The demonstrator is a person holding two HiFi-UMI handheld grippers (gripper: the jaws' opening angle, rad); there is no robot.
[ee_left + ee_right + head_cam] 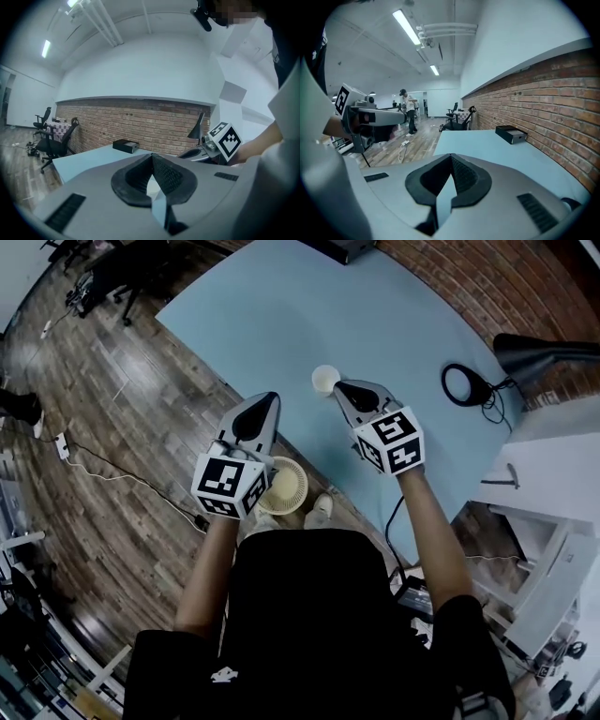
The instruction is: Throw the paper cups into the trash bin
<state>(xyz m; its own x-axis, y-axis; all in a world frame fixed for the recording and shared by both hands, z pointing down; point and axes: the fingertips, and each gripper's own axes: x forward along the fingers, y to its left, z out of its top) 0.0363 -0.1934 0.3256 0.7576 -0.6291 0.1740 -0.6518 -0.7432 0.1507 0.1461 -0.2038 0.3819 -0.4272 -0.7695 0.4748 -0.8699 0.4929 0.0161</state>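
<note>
Blue table (281,315) fills the top of the head view, w/ a brick wall (525,277) behind it. One white paper cup (325,380) stands upright on the table, near the edge closest to the person, mouth up. The R claw (352,392) is held over that edge w/ its tip just beside the cup, on the cup's right. It may be touching the cup, but that's hard to tell from above. In the right gripper view its two dark pads meet at the tip, so it is closed & has nothing in it. The L claw (258,418) is out over the wood floor (122,427), a bit left of the cup & apart from it. Its pads also meet at the tip in the left gripper view, so it is closed & empty too. The round pale bin (292,491) sits on the floor by the table edge, partly hidden under the L claw's marker cube. A shoe (320,510) is just beside the bin. Far back on the table lies a black box (512,134). On the right end are a black lamp (539,352) & a coil of cable (466,384). Far off in the room, a person (407,110) stands near some chairs.
</note>
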